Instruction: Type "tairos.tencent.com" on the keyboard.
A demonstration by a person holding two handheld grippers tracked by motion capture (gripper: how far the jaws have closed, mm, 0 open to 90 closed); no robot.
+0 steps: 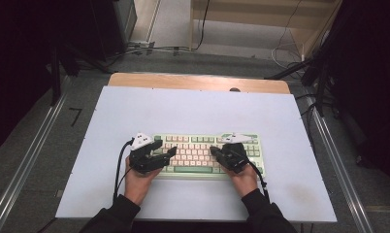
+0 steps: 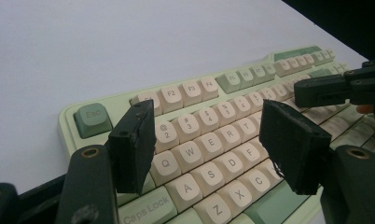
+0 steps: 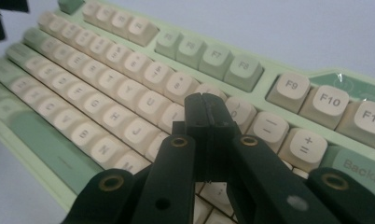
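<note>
Black grippers [image 1: 170, 153] (hands low) over keyboard [image 1: 193, 145]

Green-cream keyboard [image 1: 203, 154] flat on table [image 1: 193, 109]

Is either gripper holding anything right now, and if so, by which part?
Nothing is held. The left gripper is open above the keyboard; the right gripper has its jaws shut together on nothing.

A wooden table [image 1: 198, 80] stands on a grey floor, topped by a pale white sheet [image 1: 193, 114] that leaves a strip of wood bare along the far edge. On the sheet, towards the near side, lies a green-and-cream keyboard [image 1: 195, 154], square to the table's edge.
</note>
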